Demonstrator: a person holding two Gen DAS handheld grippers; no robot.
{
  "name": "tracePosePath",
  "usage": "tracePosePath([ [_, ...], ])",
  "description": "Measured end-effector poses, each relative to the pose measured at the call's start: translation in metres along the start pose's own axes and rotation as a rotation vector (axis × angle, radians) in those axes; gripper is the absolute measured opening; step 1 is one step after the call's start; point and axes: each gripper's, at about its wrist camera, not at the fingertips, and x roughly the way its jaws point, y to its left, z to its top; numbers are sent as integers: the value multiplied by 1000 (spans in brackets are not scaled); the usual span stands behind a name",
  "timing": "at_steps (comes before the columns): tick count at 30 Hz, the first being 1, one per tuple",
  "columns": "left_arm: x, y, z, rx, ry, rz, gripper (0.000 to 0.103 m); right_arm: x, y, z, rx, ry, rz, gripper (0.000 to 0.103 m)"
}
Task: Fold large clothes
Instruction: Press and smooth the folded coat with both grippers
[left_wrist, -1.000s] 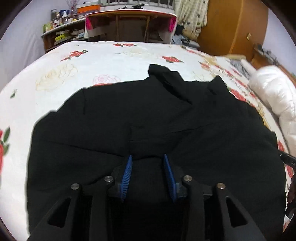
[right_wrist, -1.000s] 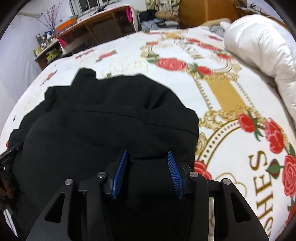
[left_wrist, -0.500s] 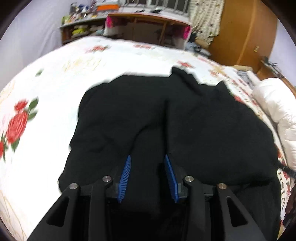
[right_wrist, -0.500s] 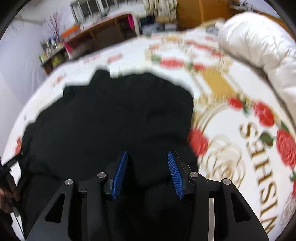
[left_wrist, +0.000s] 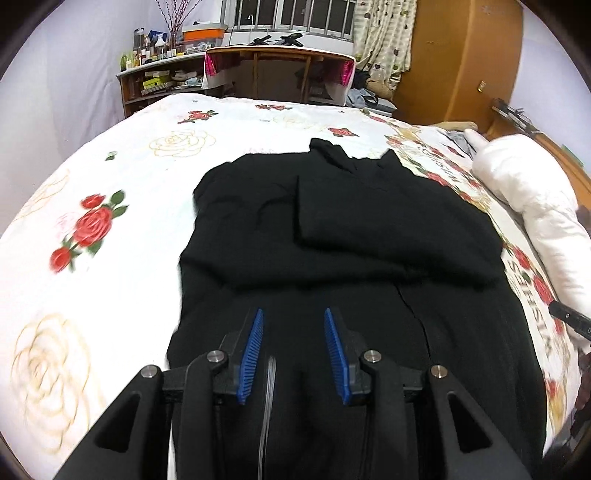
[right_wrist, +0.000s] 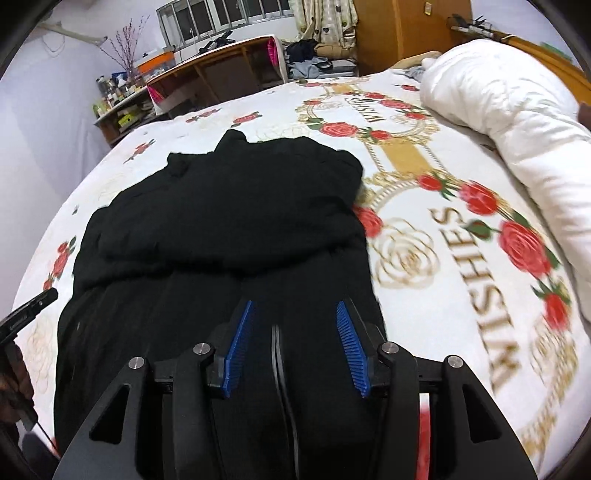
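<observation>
A large black garment (left_wrist: 351, 229) lies on the bed, its upper part folded down over itself in a thick layer; it also shows in the right wrist view (right_wrist: 229, 221). My left gripper (left_wrist: 293, 332) is open above the garment's near left part, with nothing between the blue pads. My right gripper (right_wrist: 293, 332) is open above the garment's near right part, also empty. The tip of the right gripper shows at the right edge of the left wrist view (left_wrist: 569, 317). The left gripper's tip shows at the left edge of the right wrist view (right_wrist: 29, 314).
The bed has a white sheet with red roses (left_wrist: 92, 229) and gold lettering (right_wrist: 476, 288). A white duvet (right_wrist: 517, 122) is rolled along the right side. A wooden desk (left_wrist: 277, 74), cluttered shelves (left_wrist: 155, 74) and a wardrobe (left_wrist: 461, 62) stand beyond the bed.
Both grippers have drawn back toward me and risen. The garment's sides now lie folded inward, so it is narrower, and more bedsheet shows on both sides.
</observation>
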Motion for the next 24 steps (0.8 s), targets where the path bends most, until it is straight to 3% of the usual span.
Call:
tracePosePath([
  [13,-102,-10,-97,12,10,-21,41,-102,35,-103,-70,-24,7,58],
  [24,-135,-12,-136,59,-5,7,44,-122,50,-161,-88,12,27,62],
])
